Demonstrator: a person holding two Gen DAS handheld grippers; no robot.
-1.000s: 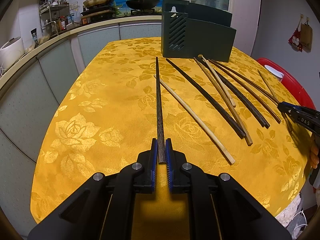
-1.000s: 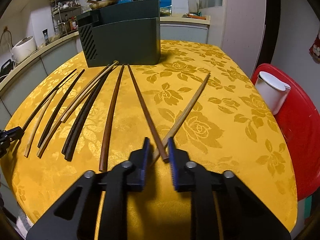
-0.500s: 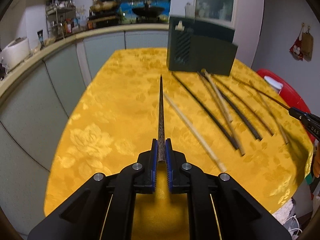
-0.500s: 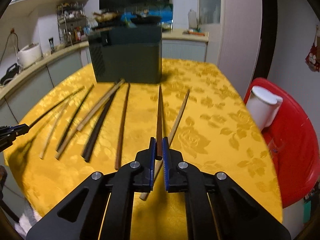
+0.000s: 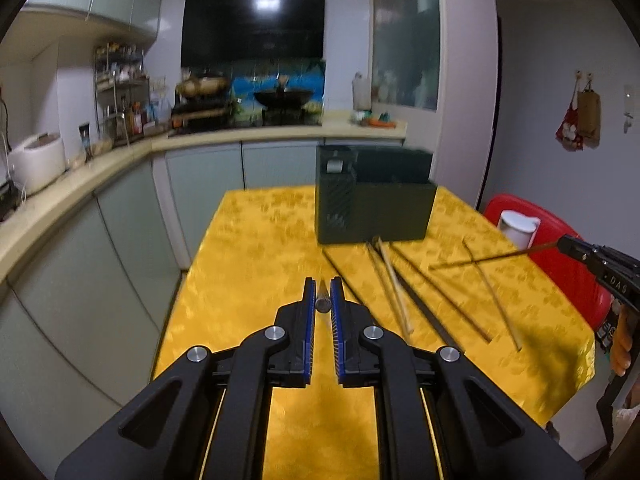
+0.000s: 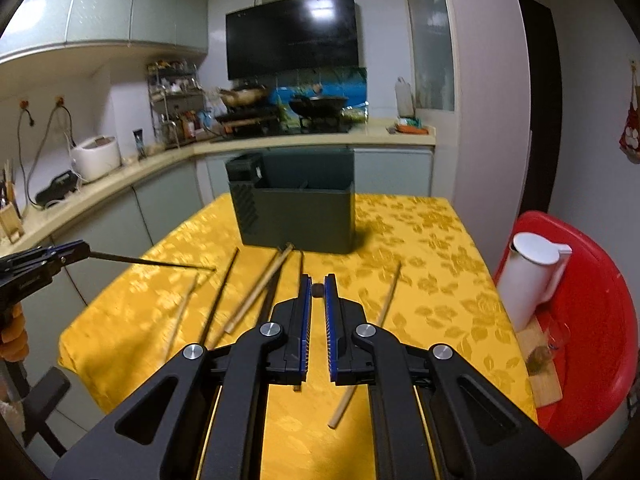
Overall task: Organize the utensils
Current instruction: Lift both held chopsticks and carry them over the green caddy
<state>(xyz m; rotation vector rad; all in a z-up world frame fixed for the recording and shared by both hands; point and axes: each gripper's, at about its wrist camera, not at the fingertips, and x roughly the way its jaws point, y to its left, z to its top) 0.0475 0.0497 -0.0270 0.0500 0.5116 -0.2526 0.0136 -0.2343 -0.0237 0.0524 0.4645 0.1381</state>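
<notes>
My left gripper (image 5: pixel 322 285) is shut on a dark chopstick (image 5: pixel 322 303), seen end-on between the blue pads and held above the yellow table (image 5: pixel 260 264). In the right wrist view that chopstick (image 6: pixel 160 262) sticks out level from the left gripper (image 6: pixel 74 249). My right gripper (image 6: pixel 318 280) is shut on a brown chopstick (image 6: pixel 318 290), also seen end-on. From the left wrist view, the right gripper (image 5: pixel 572 246) holds it (image 5: pixel 492 258) out over the table. Several chopsticks (image 6: pixel 260 288) lie on the cloth before a dark green utensil holder (image 6: pixel 298 210).
A red chair (image 6: pixel 592 320) with a white jug (image 6: pixel 532 276) stands right of the table. Kitchen counters (image 5: pixel 100 164) with a rice cooker and a stove run along the left and back. A person's hand (image 5: pixel 622 348) grips the right tool's handle.
Both grippers rose off the table, each carrying its chopstick up, and tilted more level. The right gripper's jaws closed onto the brown chopstick, which had lain between them.
</notes>
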